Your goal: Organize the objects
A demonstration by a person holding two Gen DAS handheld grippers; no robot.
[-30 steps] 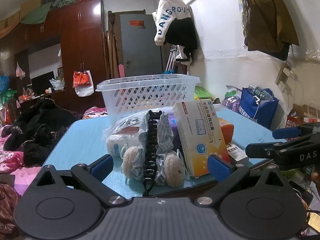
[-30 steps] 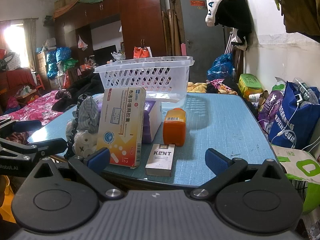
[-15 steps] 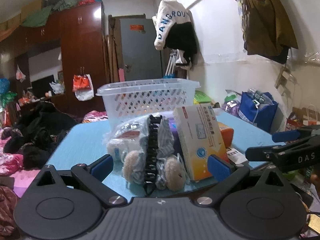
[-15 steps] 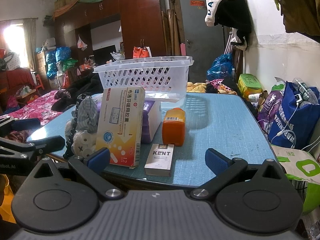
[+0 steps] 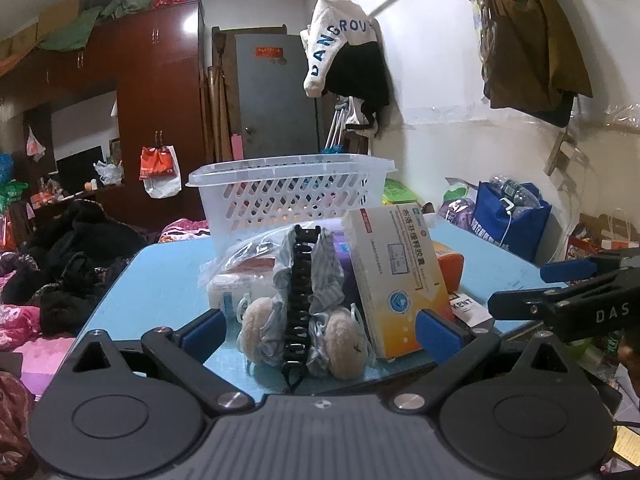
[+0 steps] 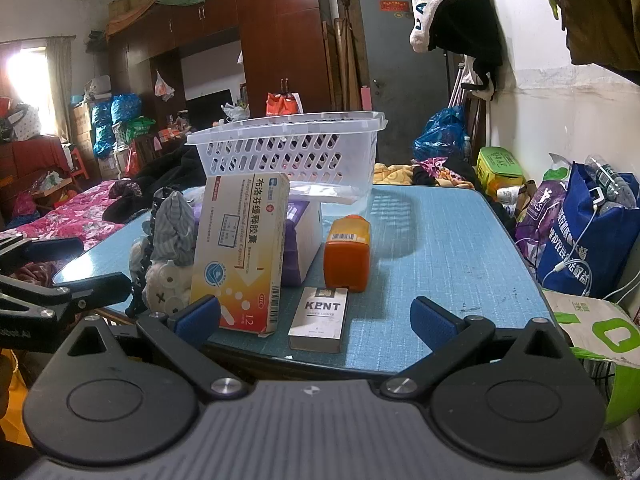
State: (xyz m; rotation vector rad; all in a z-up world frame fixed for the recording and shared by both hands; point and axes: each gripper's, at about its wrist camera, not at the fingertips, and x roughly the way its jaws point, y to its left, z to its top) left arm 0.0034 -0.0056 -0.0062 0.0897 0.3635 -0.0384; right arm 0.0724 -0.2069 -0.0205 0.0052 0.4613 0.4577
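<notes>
A white perforated basket (image 5: 292, 188) (image 6: 288, 148) stands at the back of the blue table (image 6: 432, 248). In front of it cluster an upright medicine box (image 5: 400, 276) (image 6: 240, 248), a black hair claw with striped cloth and pompoms (image 5: 300, 304) (image 6: 168, 252), a clear bag of items (image 5: 240, 264), a purple-and-white pack (image 6: 302, 236), an orange bottle (image 6: 347, 252) and a KENT pack (image 6: 320, 318). My left gripper (image 5: 320, 330) is open just short of the hair claw. My right gripper (image 6: 314, 320) is open at the table's near edge by the KENT pack.
A blue shopping bag (image 6: 592, 232) and a white-green bag (image 6: 592, 332) sit on the floor right of the table. A bed with pink bedding (image 6: 68, 212) and dark clothes lies to the left. Wardrobes (image 6: 280, 40) and a grey door stand behind.
The left wrist view has shifted slightly, so the items sit a little lower and nearer. The right gripper has barely moved. Both grippers stay open.
</notes>
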